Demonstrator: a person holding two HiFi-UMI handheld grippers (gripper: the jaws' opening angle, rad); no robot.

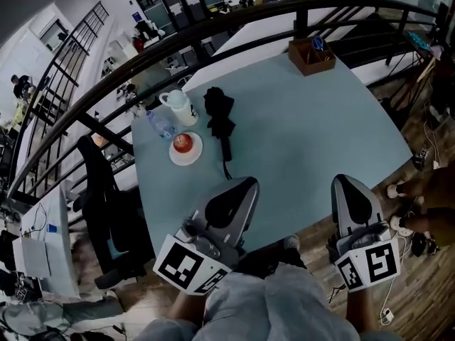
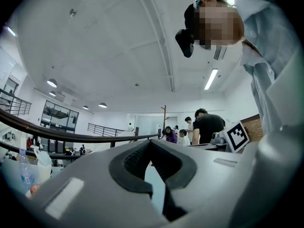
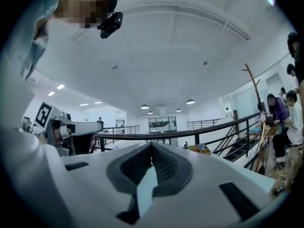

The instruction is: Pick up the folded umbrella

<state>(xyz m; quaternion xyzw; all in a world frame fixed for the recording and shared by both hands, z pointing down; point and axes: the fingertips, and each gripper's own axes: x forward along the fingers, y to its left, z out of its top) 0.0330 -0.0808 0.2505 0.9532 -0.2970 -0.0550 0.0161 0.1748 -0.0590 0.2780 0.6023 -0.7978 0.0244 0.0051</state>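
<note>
step: I'd call this the approach, pre-grab. The folded umbrella point(image 1: 220, 116) lies flat on the bench point(image 1: 320, 137) and nothing is lifted yet
left tongs point(image 1: 247, 187): pinched together, nothing in them
right tongs point(image 1: 348, 187): same deal, tips meeting, empty
where the umbrella is: ahead of the left tongs and a touch to their left, with its strap end trailing back to near their tip; from the right tongs it's ahead and well off to the left
neighbours: a jug point(image 1: 179, 107), a bottle point(image 1: 162, 125) and a plate point(image 1: 193, 159) sit just beyond the umbrella on the left tongs' left side; a wooden box point(image 1: 311, 55) is far ahead of the right tongs
next move: my guess is the left tongs take it since they're nearer. They'd have to spread first, go forward and down, then close across the umbrella's body without bumping the plate
only the head view shows: the umbrella itself, plus how both tongs line up with it
only the gripper views show: the pads actually touching. Both look level over the bench at the railing point(image 3: 190, 133) and ceiling, so neither has the umbrella in it
</note>
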